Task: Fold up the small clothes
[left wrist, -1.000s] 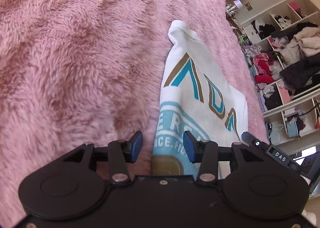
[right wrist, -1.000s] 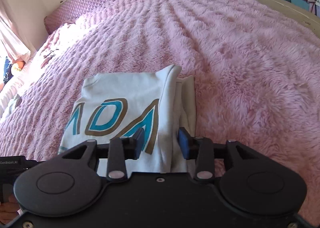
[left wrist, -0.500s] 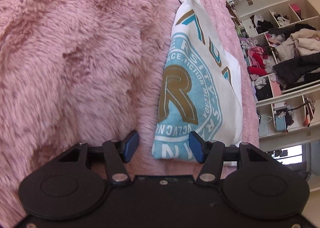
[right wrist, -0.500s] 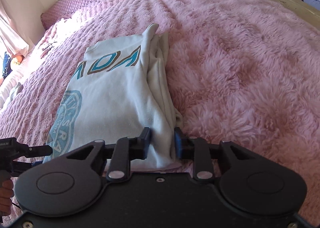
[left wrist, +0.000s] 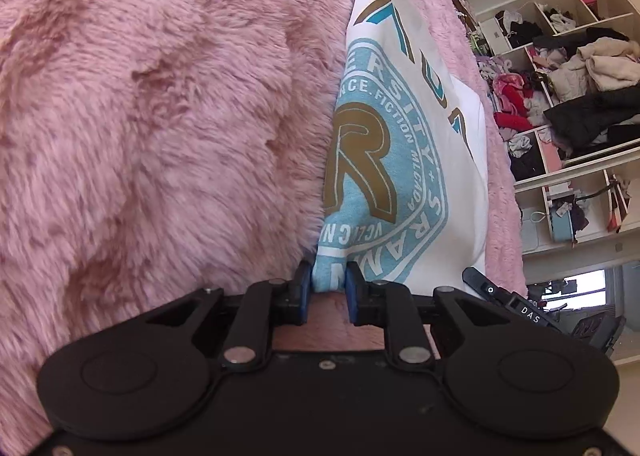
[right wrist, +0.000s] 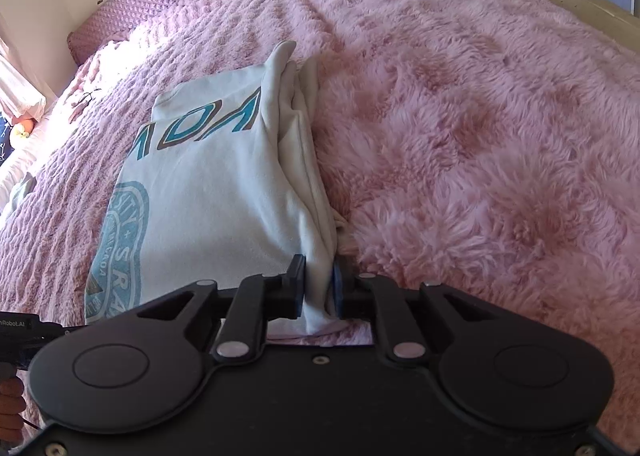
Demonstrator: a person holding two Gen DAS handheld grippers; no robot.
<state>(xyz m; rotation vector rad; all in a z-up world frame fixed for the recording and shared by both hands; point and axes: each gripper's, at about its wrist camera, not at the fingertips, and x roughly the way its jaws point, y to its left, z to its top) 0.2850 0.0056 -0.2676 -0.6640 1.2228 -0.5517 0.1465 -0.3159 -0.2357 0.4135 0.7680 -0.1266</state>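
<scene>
The left gripper [left wrist: 326, 288] is closing its fingers on the near corner of the white printed shirt [left wrist: 404, 159], which lies folded ahead of them on the pink fuzzy bed [left wrist: 160, 115]. The right gripper [right wrist: 318, 288] is closing, pinching the shirt's [right wrist: 216, 191] layered edge.

Left gripper [left wrist: 327, 283]: jaws closing, pads pinching a shirt [left wrist: 404, 159] corner. Right gripper [right wrist: 319, 283]: jaws closing on the folded edge (probably several layers). Both angled downward.
</scene>
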